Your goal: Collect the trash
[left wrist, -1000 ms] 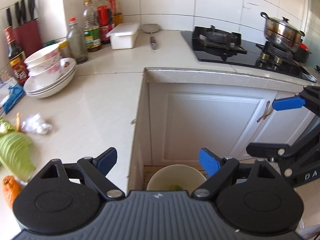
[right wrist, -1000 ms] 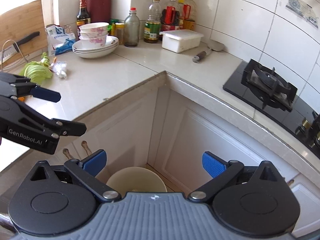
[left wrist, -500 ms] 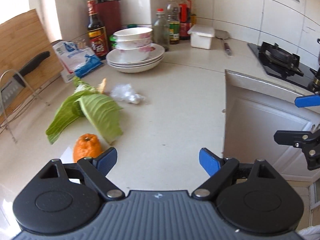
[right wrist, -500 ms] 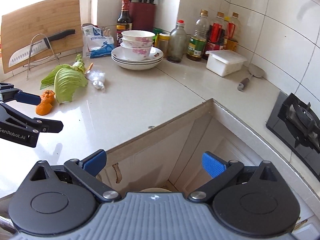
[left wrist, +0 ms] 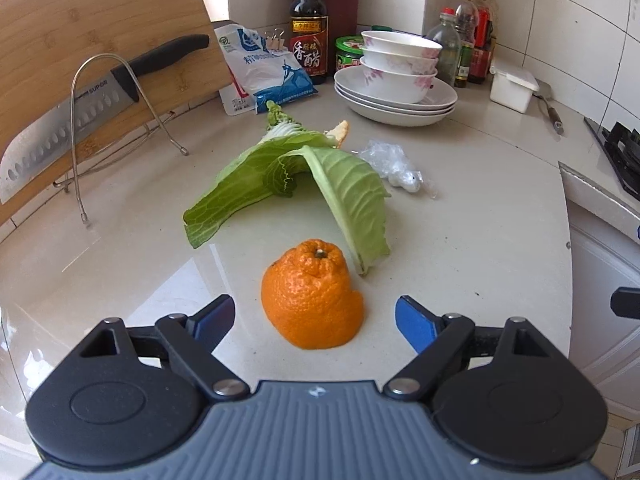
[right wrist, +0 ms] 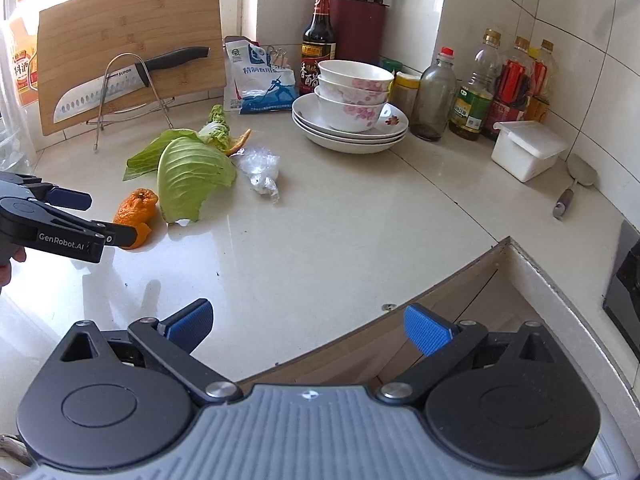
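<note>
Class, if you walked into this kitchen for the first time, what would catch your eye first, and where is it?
The bright orange peel on the pale counter, lying between the open jaws of the left hand-held gripper. Just behind it sprawl green cabbage leaves, and a large knife rests on a rack against the wooden board.

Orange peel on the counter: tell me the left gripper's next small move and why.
Probably ease the left gripper forward and down until its open jaws straddle the orange peel, then close. The peel lies just ahead, between the pads but untouched, nearer than the cabbage leaves.
</note>
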A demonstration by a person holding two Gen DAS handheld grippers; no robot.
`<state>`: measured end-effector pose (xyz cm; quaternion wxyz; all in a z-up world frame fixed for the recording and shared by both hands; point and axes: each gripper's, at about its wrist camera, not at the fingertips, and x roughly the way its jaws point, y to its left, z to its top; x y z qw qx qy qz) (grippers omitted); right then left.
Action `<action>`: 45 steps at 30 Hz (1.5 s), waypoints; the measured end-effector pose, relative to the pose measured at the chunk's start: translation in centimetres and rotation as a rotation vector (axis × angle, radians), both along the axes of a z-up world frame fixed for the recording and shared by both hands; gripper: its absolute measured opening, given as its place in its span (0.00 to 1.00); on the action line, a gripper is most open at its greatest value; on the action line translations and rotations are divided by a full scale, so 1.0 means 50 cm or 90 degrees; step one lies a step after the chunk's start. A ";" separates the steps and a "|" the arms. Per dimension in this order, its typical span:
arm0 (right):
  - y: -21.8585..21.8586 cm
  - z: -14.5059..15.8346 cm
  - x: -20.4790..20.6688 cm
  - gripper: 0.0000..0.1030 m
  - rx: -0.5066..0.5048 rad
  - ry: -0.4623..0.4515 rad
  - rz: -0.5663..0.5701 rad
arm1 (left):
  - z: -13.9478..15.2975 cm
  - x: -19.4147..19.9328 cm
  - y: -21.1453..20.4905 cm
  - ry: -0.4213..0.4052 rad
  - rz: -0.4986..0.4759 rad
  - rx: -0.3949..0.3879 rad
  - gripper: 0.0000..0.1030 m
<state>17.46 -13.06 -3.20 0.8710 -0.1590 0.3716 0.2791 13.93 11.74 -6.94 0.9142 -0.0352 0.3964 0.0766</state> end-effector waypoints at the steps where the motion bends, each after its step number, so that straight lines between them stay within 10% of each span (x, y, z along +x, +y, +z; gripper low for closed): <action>1: 0.005 -0.002 0.003 1.00 -0.003 0.002 0.002 | -0.004 0.005 0.006 0.001 0.002 -0.006 0.83; 23: 0.105 -0.034 0.102 1.00 -0.008 0.029 0.070 | -0.026 0.043 0.060 0.012 -0.004 -0.112 0.50; 45: 0.232 -0.103 0.264 0.77 -0.010 0.034 0.143 | 0.000 0.031 0.084 0.009 0.067 -0.086 0.49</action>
